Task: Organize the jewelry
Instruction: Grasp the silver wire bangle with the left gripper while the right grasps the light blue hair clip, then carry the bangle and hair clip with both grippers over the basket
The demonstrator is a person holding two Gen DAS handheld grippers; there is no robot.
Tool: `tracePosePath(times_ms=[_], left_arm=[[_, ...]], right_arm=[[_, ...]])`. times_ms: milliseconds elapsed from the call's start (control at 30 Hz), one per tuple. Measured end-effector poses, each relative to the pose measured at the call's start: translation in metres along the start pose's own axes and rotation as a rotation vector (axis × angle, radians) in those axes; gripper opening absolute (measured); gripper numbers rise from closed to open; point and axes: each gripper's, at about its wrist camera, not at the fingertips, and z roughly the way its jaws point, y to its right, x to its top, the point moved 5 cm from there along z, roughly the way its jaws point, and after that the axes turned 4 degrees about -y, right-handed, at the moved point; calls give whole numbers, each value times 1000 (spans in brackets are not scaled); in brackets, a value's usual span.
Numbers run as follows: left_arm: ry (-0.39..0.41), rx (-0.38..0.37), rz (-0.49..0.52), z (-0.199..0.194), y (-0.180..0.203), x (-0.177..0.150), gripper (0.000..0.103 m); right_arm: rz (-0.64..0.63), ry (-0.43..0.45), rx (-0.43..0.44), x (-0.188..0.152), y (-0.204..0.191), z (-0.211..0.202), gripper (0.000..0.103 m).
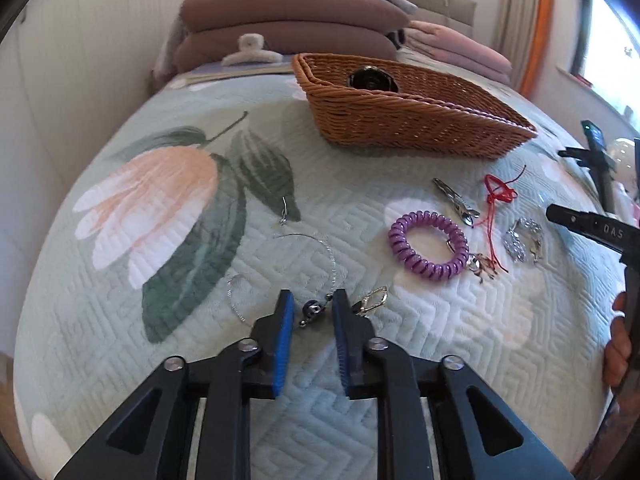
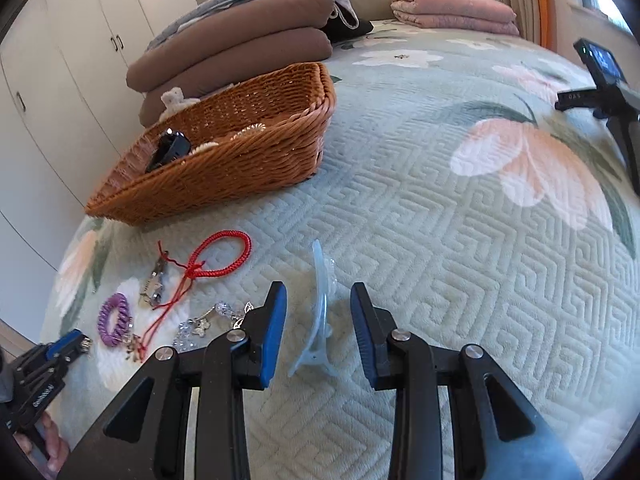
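Left tongs (image 1: pixel 313 312): at 6 o'clock in their own view. The blue pads are drawn in to a narrow gap with the dark bead of a hoop earring (image 1: pixel 314 307) between the tips. The right view shows the pads close together with something small and shiny at the tip. It reads as a pinch on the bead, though no contact shows plainly.
Right tongs (image 2: pixel 318 300): at 6 o'clock in their own view and partly open. A pale blue hair clip (image 2: pixel 320 280) lies on the bedspread (image 1: pixel 400 340) between the jaws, and neither pad touches it.
Gold earring (image 1: pixel 374 299): just at 3 o'clock of the left tips, on the quilt.
Hook earring (image 1: pixel 284 210): small and silver, at 11 o'clock of the left tips, beyond the hoop's wire.
Loose jewelry: at 2 o'clock of the left tips lies a purple coil bracelet (image 1: pixel 428 242). Farther out are a silver clip (image 1: pixel 456 200), a red cord (image 1: pixel 500 194) and a crystal piece (image 1: pixel 522 238), all close together.
Basket (image 1: pixel 400 120): brown wicker, at 1 o'clock beyond the jewelry. It holds a black object (image 1: pixel 370 78) and some pale pieces.
Fluffy white clip (image 1: pixel 250 50): at 11 o'clock, behind the basket.
Far end: brown pillows (image 1: pixel 292 20) are stacked at 12 o'clock, with a folded pink blanket (image 2: pixel 452 10) to their right.
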Motion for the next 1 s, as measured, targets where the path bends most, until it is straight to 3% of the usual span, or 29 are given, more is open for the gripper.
tracePosePath(times_ms=[133, 167, 200, 500, 667, 867, 1000], left_arm=[[20, 23, -28, -3, 3, -1, 10], [24, 18, -34, -3, 2, -1, 10], [31, 8, -38, -4, 2, -1, 10], [68, -128, -77, -16, -5, -1, 10], [189, -249, -69, -43, -5, 3, 10], [304, -277, -11, -72, 6, 14, 10], [340, -269, 14, -84, 9, 23, 10]], right_arm=[[-55, 13, -78, -4, -8, 3, 33], [-63, 17, -95, -4, -9, 3, 27], [-68, 21, -100, -5, -10, 3, 12], [-47, 82, -19, -6, -7, -13, 12], [-59, 132, 5, -4, -13, -31, 12], [-73, 175, 40, 7, -24, -49, 12], [-91, 202, 44, 18, -28, -58, 12]])
